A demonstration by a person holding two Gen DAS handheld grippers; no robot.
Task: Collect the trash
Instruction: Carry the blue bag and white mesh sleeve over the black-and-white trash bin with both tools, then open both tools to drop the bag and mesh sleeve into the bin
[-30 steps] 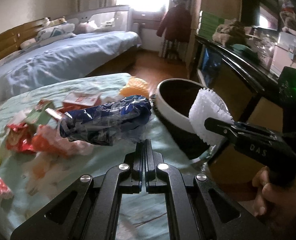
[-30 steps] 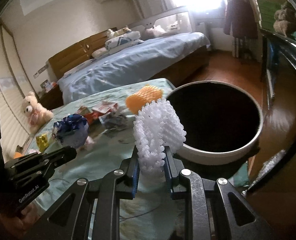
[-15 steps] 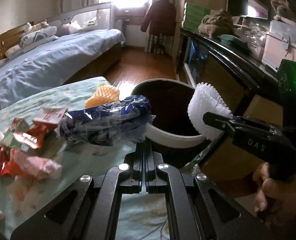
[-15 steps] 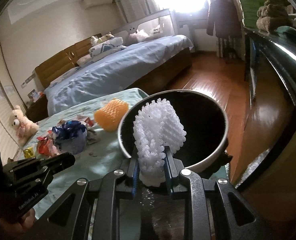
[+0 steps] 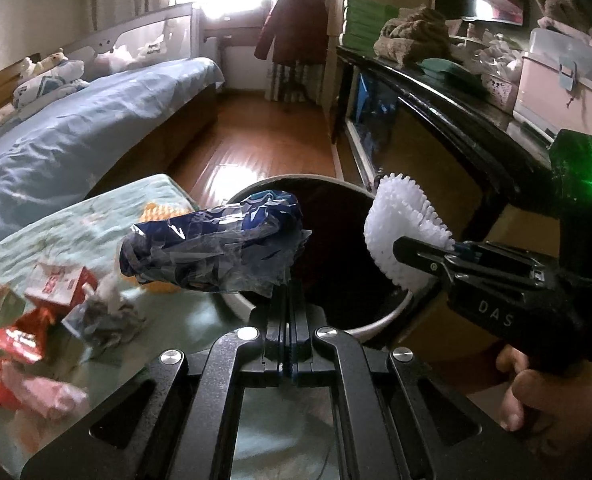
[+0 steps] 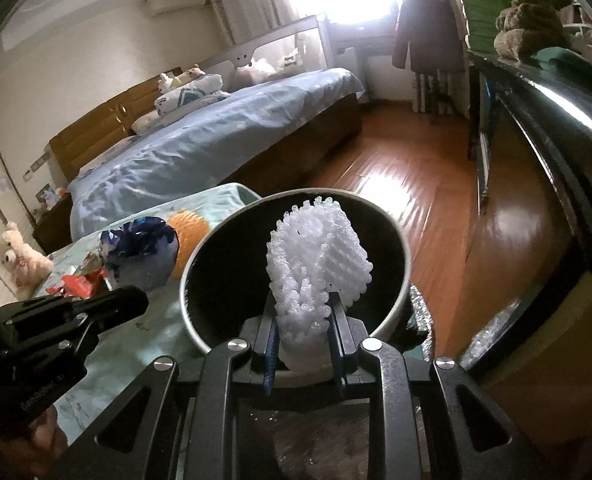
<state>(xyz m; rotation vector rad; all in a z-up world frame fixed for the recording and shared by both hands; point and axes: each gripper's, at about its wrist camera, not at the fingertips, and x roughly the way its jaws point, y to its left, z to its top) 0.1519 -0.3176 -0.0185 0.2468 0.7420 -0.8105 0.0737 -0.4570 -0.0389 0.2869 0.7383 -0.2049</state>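
Observation:
My left gripper is shut on a crumpled blue and clear plastic wrapper, held in the air at the near-left rim of the round bin. That wrapper also shows left of the bin in the right wrist view. My right gripper is shut on a white foam fruit net, which hangs over the bin's dark opening. The net and the right gripper show over the bin's right side in the left wrist view. A hand holds that gripper.
Red and pink wrappers, a small carton and an orange foam net lie on the pale green table cover. A blue bed stands behind, a dark cabinet to the right, wooden floor between.
Both grippers moved right toward the bin with their loads. The white net went from beside the rim to over the opening; the blue wrapper went from over the table to the bin's edge.

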